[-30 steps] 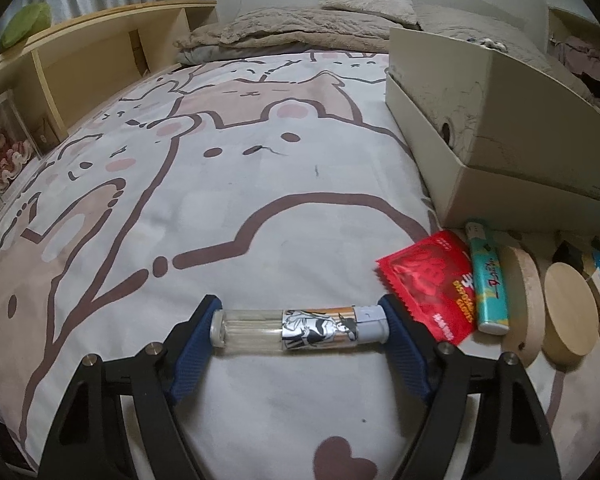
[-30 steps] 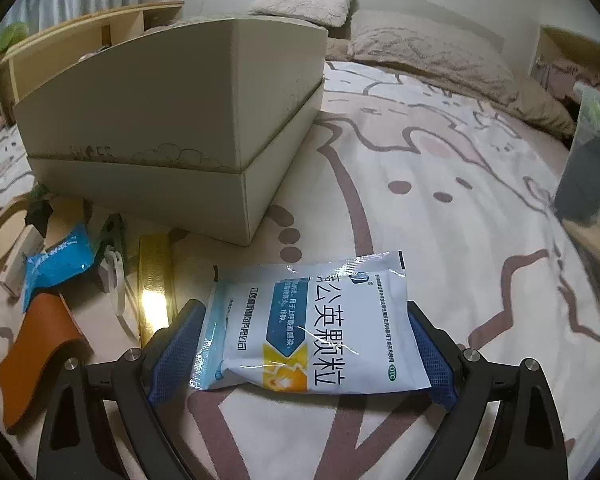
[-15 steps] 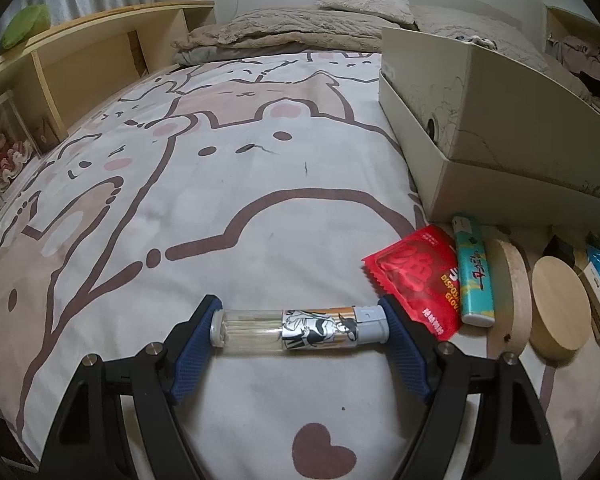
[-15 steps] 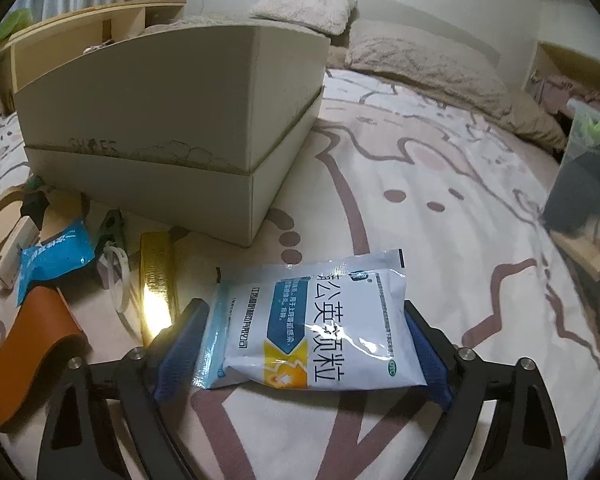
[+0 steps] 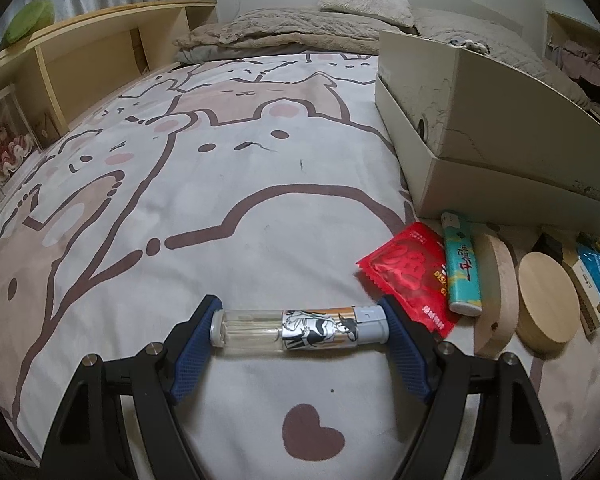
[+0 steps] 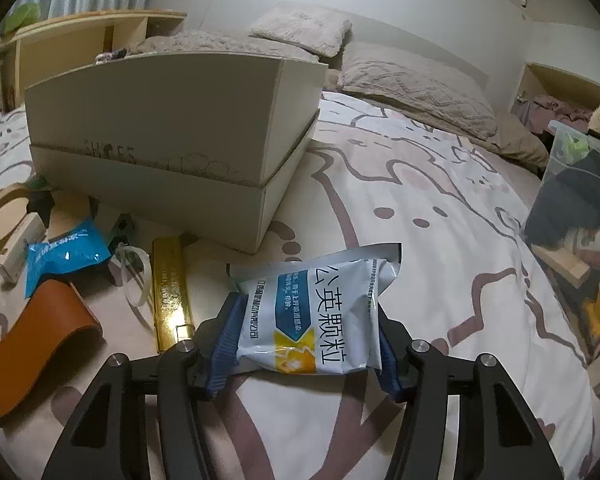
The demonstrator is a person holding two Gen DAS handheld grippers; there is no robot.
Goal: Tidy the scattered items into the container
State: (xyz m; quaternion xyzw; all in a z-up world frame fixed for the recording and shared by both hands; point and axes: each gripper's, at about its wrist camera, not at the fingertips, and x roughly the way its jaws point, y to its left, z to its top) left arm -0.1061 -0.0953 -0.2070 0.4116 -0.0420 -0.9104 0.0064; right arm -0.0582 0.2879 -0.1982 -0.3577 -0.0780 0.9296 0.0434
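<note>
Left gripper: angled down, 2 blue-padded fingers clamped endwise on a clear lighter lying crosswise between them. Right gripper: angled down, jaws have just been closing, pads now squeezing a white sachet, which bulges up between them.

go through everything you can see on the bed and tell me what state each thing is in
Left gripper: shut on the clear lighter with cartoon label, held end to end.
Right gripper: jaws just closing, shut on the white and blue sachet, now buckled.
Cream cardboard shoe box: open-topped, upright.
Teal lighter: lying flat.
Red foil packet: lying flat.
Gold rectangular tin: closed, lying flat.
</note>
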